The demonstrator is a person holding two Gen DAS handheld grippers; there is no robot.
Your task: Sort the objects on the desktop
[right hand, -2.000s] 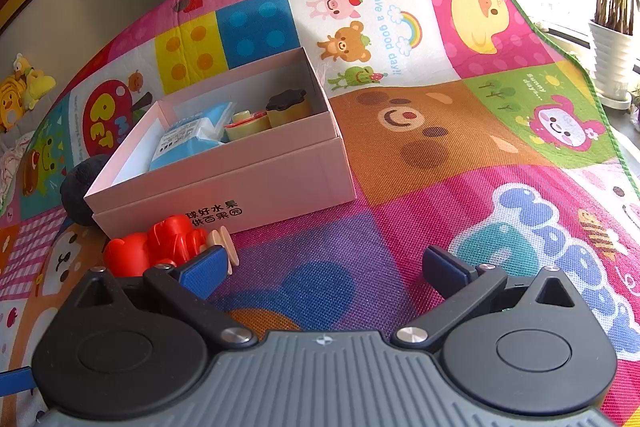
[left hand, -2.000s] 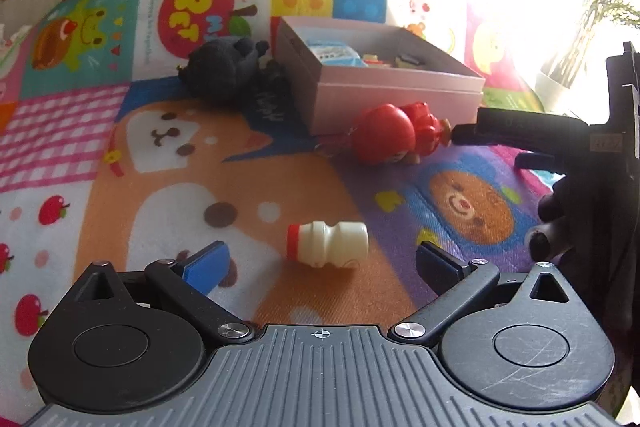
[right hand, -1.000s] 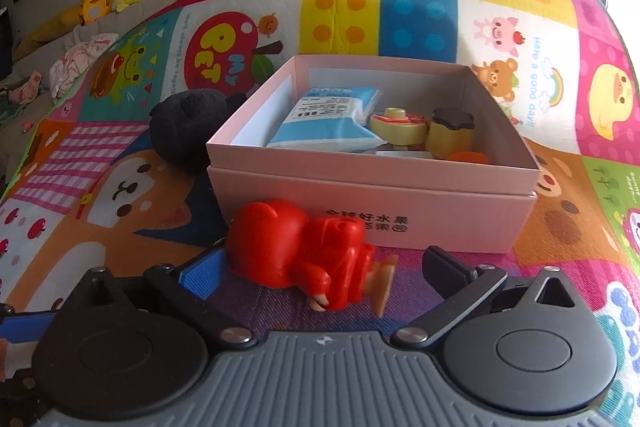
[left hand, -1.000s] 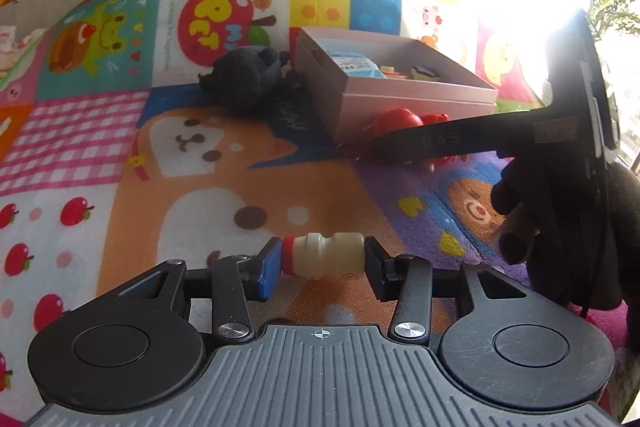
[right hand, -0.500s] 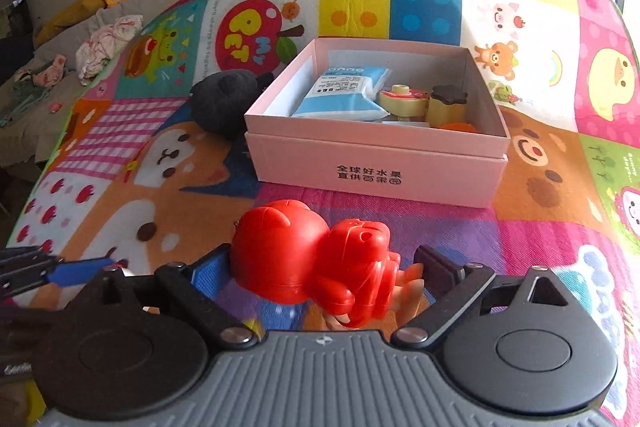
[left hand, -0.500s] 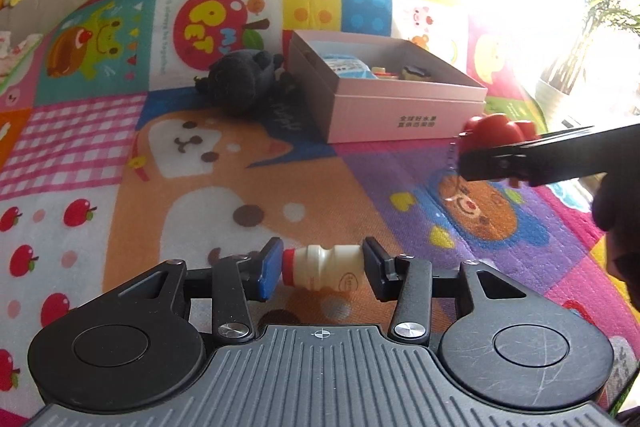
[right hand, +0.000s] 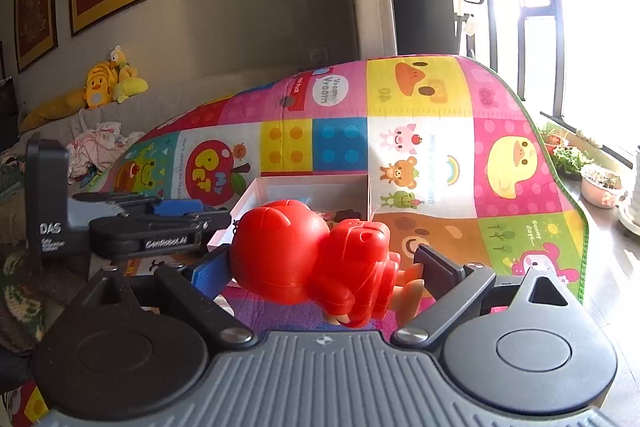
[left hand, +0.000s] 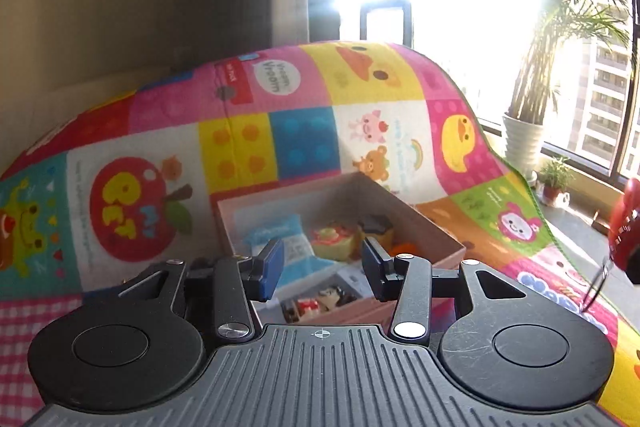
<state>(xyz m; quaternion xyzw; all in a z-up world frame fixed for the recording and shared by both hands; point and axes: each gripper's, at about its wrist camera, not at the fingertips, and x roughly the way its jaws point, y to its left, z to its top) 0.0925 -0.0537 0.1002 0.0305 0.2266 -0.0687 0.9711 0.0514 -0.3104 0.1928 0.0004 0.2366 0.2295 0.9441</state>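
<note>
- The right gripper (right hand: 322, 269) was clenched on the red figure toy (right hand: 304, 251). The toy was gripped head to feet between the pads and carried clear of the patchwork play mat (right hand: 424, 99).
- Its jaws had just been closing a little, with the red toy between them.
- The left gripper (left hand: 324, 267) was seen released: its pads stood apart and nothing was pressed between them.
- The left gripper was held over the near edge of the pink box (left hand: 424, 227), which lay open on the mat.
- A blue packet (left hand: 280, 239) and a small cake toy (left hand: 332, 247) were seen inside the box, side by side.
- In the right wrist view the box was partly hidden behind the red toy.
</note>
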